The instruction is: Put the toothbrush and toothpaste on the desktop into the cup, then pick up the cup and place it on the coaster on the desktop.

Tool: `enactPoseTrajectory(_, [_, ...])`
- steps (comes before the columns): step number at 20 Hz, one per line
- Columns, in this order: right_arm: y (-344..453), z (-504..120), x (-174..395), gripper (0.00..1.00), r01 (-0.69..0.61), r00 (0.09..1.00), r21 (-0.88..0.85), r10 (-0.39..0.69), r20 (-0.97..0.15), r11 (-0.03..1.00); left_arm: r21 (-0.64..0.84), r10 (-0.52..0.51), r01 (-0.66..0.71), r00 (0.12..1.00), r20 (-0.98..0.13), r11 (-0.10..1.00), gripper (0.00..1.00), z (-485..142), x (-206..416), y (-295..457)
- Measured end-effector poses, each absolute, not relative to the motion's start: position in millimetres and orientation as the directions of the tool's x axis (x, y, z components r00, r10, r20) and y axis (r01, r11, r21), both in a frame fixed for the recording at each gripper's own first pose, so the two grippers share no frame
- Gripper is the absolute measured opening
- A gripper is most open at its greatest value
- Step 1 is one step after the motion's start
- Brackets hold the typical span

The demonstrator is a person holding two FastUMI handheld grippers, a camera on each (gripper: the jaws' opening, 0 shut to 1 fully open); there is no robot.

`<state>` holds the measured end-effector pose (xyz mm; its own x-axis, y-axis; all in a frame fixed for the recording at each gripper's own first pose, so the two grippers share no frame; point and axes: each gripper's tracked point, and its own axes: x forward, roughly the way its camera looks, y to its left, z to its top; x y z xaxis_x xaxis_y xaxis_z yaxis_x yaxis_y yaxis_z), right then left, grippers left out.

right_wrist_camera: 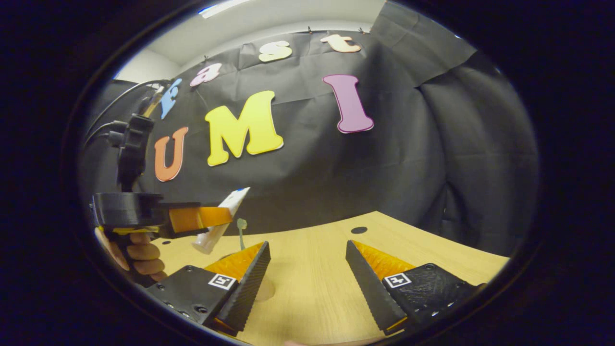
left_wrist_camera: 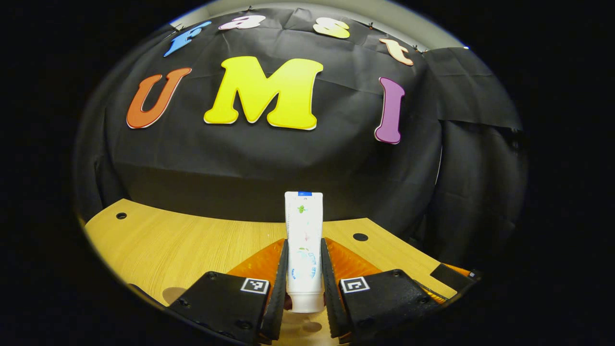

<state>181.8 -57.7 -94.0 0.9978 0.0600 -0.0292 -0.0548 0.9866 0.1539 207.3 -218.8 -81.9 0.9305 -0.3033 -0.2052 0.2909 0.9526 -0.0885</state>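
**Toothpaste held clear of the desk by the left gripper; right gripper wide apart**

Left gripper view: the left gripper [left_wrist_camera: 304, 278] has its two fingers pressed against both sides of the toothpaste tube [left_wrist_camera: 303, 240]. The tube stands upright between them, cap end down near the camera, flat crimped end up. Under the cap lies the wooden desktop [left_wrist_camera: 158, 240]; the cap seems to hang above it, not touching, though the fisheye makes that hard to judge. Farther off, the desktop ends at the black cloth wall [left_wrist_camera: 269, 163].

Right gripper view: the right gripper [right_wrist_camera: 307, 274] has its fingers spread wide, with nothing between them but bare desktop. By its near finger sits a pale round patch [right_wrist_camera: 264, 290], possibly the coaster. Beyond, a slim green-headed stem [right_wrist_camera: 241, 230], likely the toothbrush, stands upright. To that side, a hand [right_wrist_camera: 139, 257] carries the left gripper, the tube tilted in its grip.
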Motion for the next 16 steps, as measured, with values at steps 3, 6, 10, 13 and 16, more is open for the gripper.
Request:
enactPoseTrajectory(3, [-53, -97, 181, 0.95, -0.066, 0.997, 0.14, 0.071, -0.031, 0.988, -0.099, -0.293, 0.277, 0.923, -0.25, 0.956, 0.4, -102, 214, -217])
enactPoseTrajectory(6, [-53, -95, 181, 0.95, -0.074, 0.996, 0.163, 0.08, -0.03, 0.984, -0.097, -0.286, 0.27, 0.923, -0.259, 0.958, 0.4, -107, 216, -215])
enactPoseTrajectory(10, [-55, -98, 183, 0.95, -0.071, 0.996, 0.196, 0.081, -0.043, 0.978, -0.086, -0.277, 0.263, 0.925, -0.26, 0.961, 0.41, -107, 218, -213])
enactPoseTrajectory(13, [-56, -100, 184, 0.95, -0.066, 0.996, 0.188, 0.077, -0.049, 0.98, -0.092, -0.285, 0.27, 0.919, -0.272, 0.958, 0.43, -112, 216, -215])
enactPoseTrajectory(16, [-54, -101, 183, 0.95, -0.07, 0.996, 0.174, 0.08, -0.05, 0.982, -0.069, -0.268, 0.259, 0.93, -0.253, 0.963, 0.46, -104, 213, -211])
